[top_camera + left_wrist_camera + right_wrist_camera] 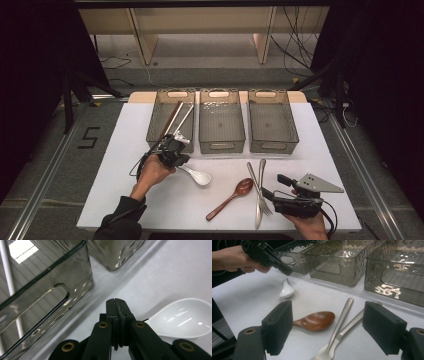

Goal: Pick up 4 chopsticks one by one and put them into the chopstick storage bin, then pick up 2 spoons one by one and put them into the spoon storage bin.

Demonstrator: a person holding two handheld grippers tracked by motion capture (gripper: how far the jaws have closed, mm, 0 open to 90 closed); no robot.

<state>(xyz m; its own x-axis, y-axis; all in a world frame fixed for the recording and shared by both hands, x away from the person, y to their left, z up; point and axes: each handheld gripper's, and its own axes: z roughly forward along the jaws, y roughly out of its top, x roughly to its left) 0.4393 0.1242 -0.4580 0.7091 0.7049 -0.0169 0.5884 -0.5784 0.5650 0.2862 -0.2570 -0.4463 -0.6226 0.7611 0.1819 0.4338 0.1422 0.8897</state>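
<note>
Left gripper fingers pressed together on white spoon handle, bowl alongside.

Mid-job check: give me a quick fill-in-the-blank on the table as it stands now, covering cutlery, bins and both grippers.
1. The left gripper, next to the white soup spoon, has its fingers ___.
2. Of the three grey bins, the chopsticks rest in the ___ one in the high view.
3. The right gripper has its fingers ___.
4. The brown spoon between the white soup spoon and the fork is made of ___.

Missing words: shut; left; open; wood
</note>
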